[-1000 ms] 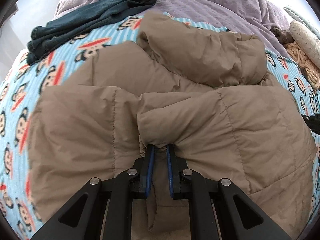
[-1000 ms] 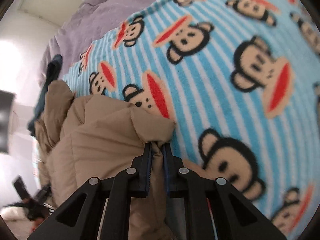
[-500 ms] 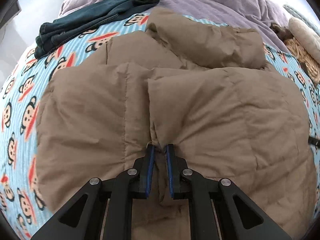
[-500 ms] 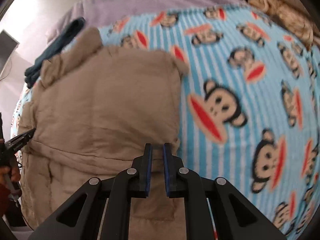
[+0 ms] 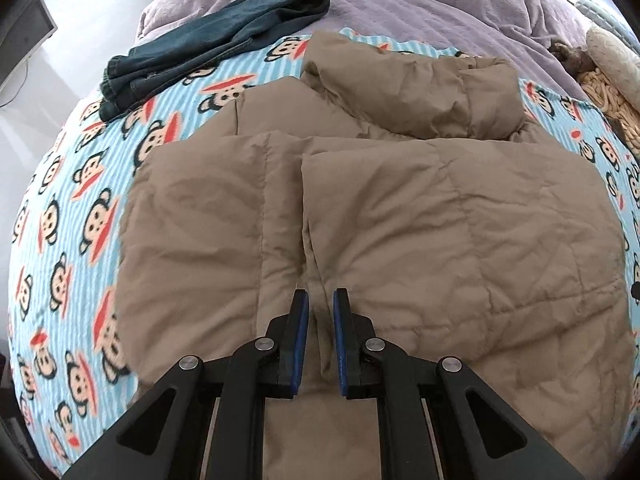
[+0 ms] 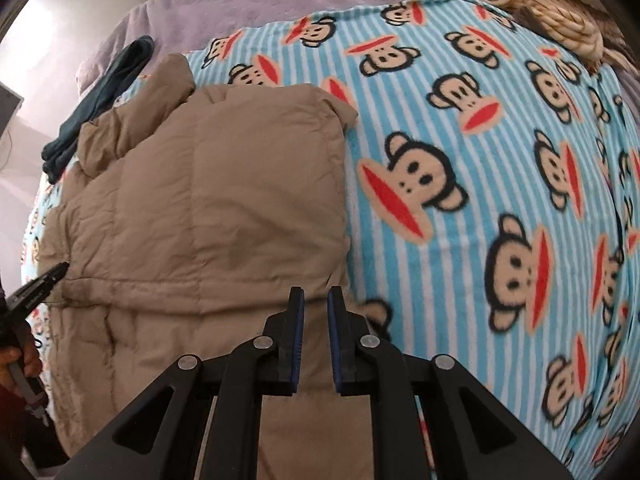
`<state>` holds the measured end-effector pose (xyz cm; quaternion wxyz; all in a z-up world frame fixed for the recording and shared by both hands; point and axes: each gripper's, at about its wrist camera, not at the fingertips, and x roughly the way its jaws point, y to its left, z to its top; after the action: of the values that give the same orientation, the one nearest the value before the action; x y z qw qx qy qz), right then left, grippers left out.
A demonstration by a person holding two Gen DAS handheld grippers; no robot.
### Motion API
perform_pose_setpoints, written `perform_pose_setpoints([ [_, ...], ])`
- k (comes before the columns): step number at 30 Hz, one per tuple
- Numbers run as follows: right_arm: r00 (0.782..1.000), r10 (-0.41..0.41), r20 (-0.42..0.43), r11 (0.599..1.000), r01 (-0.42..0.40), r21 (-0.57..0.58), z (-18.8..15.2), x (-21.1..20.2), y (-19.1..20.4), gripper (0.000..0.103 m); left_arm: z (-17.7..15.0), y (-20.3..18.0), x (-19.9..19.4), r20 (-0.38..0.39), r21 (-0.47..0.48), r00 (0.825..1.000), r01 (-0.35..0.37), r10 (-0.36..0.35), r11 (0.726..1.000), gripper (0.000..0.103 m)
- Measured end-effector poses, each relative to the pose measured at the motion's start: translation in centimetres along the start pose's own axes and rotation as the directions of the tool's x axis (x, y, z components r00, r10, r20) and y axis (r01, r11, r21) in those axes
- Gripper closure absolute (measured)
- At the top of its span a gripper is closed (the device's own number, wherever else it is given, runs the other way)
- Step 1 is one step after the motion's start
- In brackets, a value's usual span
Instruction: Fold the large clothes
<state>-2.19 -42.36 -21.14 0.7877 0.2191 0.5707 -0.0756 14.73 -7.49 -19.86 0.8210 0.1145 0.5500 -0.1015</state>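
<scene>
Jaws of the left gripper [image 5: 321, 300] stand close together, a narrow gap between the blue pads; whether a fold of fabric is pinched there cannot be told from the left wrist view. Jaws of the right gripper [image 6: 315, 298] are opening, and nothing shows between the pads; they hang above the jacket's near edge.

The tan puffer jacket [image 5: 400, 220] lies folded on the bed, on a fleece blanket [image 5: 80, 208] with light-blue and white stripes and a repeating cartoon monkey print. The jacket's shell is matte, quilted in broad stitched panels, softly creased and padded. Two front panels meet along a central seam directly ahead of the left gripper. A rolled, bulky section, the hood or collar, sits along the far edge. In the right wrist view the jacket [image 6: 208, 208] forms a roughly rectangular block with a straight right edge.

Dark blue jeans [image 5: 216, 48], folded, lie at the blanket's far left corner, partly on a wrinkled lilac duvet [image 5: 420, 0]. A chunky cream knitted item [image 6: 540, 8] lies at the far right.
</scene>
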Motion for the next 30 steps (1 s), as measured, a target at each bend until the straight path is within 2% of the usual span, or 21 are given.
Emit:
perform_pose_setpoints([
  [3,1.0,0.023,-0.008,1.0,-0.023,0.011,-1.0,-1.1,0.6,0.07,-0.7,-0.4,-1.3,-0.014,-0.019,1.0,0.021,-0.021,1.0,0.089],
  [4,0.999,0.043,-0.01,0.999,-0.043,0.013,-1.8,-1.8,1.2,0.062,-1.1,-0.6,-1.8,-0.02,-0.023,0.999,0.03,-0.031,0.999,0.089],
  [6,0.999,0.049,-0.011,0.999,-0.049,0.013,-2.4,-2.2,1.3,0.059,-1.7,-1.1,-2.5,-0.021,-0.02,0.999,0.033,-0.034,0.999,0.089],
  [7,0.998,0.054,-0.017,0.998,-0.054,0.014,-2.9,-2.5,1.6,0.058,-2.0,-1.3,-2.8,-0.02,-0.016,0.999,0.031,-0.031,0.999,0.081],
  [8,0.998,0.056,-0.022,0.998,-0.056,0.016,-3.1,-2.4,2.0,0.058,-2.3,-1.5,-3.2,-0.021,-0.014,0.999,0.031,-0.031,0.999,0.037],
  [9,0.998,0.058,-0.028,0.998,-0.058,0.017,-3.5,-2.6,2.2,0.057,-2.8,-1.6,-3.6,-0.019,-0.021,0.999,0.034,-0.034,0.999,0.014],
  [10,0.998,0.06,-0.033,0.998,-0.059,0.017,-3.8,-2.7,2.4,0.054,-3.3,-1.6,-4.2,0.007,-0.037,1.0,0.029,-0.028,0.999,0.0],
  [11,0.997,0.063,-0.037,0.998,-0.062,0.015,-4.2,-2.8,2.6,0.051,-3.6,-1.7,-4.8,0.028,-0.041,0.999,0.029,-0.028,0.999,0.0],
  [16,0.996,0.073,-0.055,0.997,-0.072,0.007,-6.5,-3.9,3.2,0.043,-5.8,-2.1,-6.1,-0.008,-0.046,1.0,0.022,-0.022,0.999,0.0],
  [18,0.995,0.079,-0.062,0.997,-0.079,0.009,-7.2,-4.2,3.1,0.036,-6.9,-2.0,-6.6,-0.022,-0.059,1.0,0.015,-0.016,0.998,0.0],
  [20,0.994,0.087,-0.061,0.996,-0.087,0.006,-7.8,-4.6,2.9,0.022,-8.2,-2.0,-7.2,-0.033,-0.07,0.999,0.005,-0.008,0.997,0.0],
  [24,0.993,0.101,-0.068,0.995,-0.101,0.002,-9.2,-5.4,2.3,0.02,-11.8,-1.8,-8.0,-0.08,-0.105,0.997,-0.026,0.018,0.994,0.0],
  [26,0.991,0.107,-0.075,0.994,-0.107,-0.002,-10.0,-5.5,1.9,0.0,-13.5,-1.6,-8.3,-0.108,-0.134,0.994,-0.044,0.03,0.99,0.0],
  [30,0.989,0.117,-0.095,0.993,-0.118,-0.005,-11.7,-5.8,1.3,0.0,-16.6,-0.3,-9.1,-0.143,-0.199,0.988,-0.081,0.052,0.977,0.0],
])
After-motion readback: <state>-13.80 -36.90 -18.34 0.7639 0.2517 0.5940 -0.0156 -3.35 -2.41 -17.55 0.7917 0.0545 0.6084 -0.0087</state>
